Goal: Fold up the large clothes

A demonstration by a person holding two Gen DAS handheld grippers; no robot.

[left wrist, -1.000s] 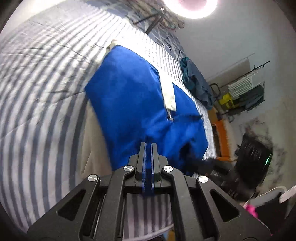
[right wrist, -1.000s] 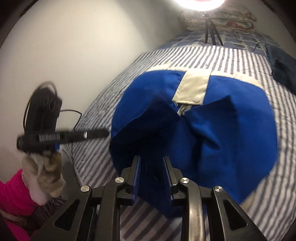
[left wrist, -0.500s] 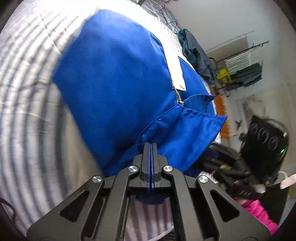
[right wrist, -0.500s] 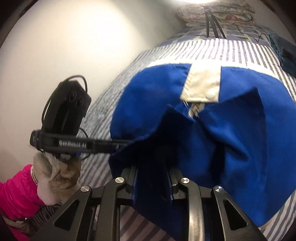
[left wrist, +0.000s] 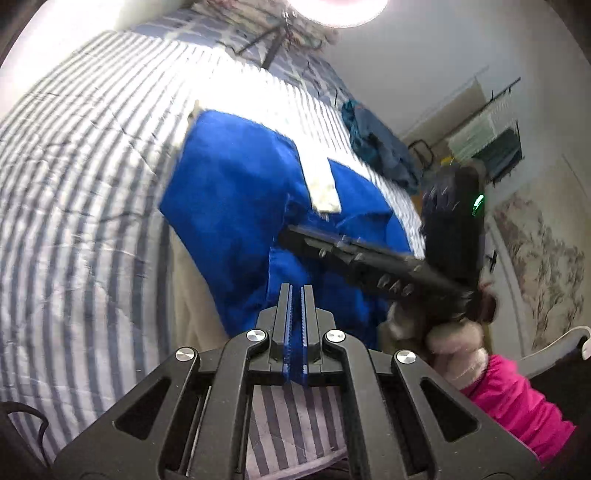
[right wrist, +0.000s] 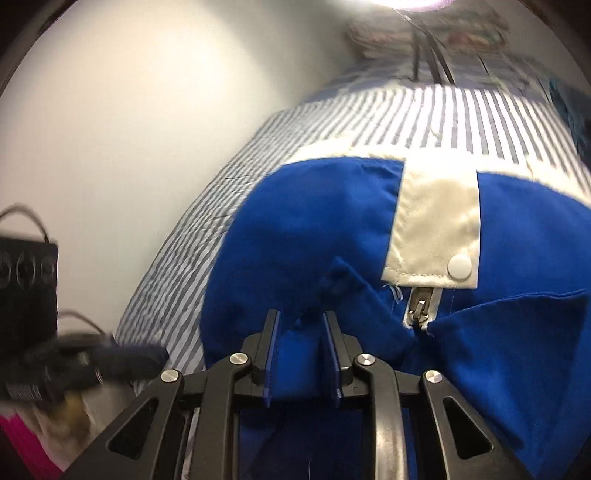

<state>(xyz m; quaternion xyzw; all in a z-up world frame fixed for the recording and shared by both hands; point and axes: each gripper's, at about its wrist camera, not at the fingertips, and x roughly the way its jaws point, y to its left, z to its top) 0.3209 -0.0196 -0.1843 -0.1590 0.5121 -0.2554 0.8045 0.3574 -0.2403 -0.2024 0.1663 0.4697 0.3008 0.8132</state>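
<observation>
My right gripper (right wrist: 299, 321) hides the fold of the jacket (right wrist: 317, 240) it pinches, the jacket's near hem runs off the frame's bottom, my other gripper (right wrist: 129, 360) at left is a blur, and the far clothes (left wrist: 380, 147) are too smeared to tell.

Bedroom with a striped bed under a bright round lamp

A bed (left wrist: 85, 177) covered in a blue-and-white striped sheet fills most of both views, with a plain pale wall (right wrist: 140, 122) along one side. A glaring round lamp (left wrist: 340, 11) on a dark tripod stand (left wrist: 271, 46) stands at the far end, by patterned pillows (right wrist: 461, 37). Past the other side stands a drying rack (left wrist: 491, 140) and a flower-patterned wall panel (left wrist: 543, 251).
</observation>
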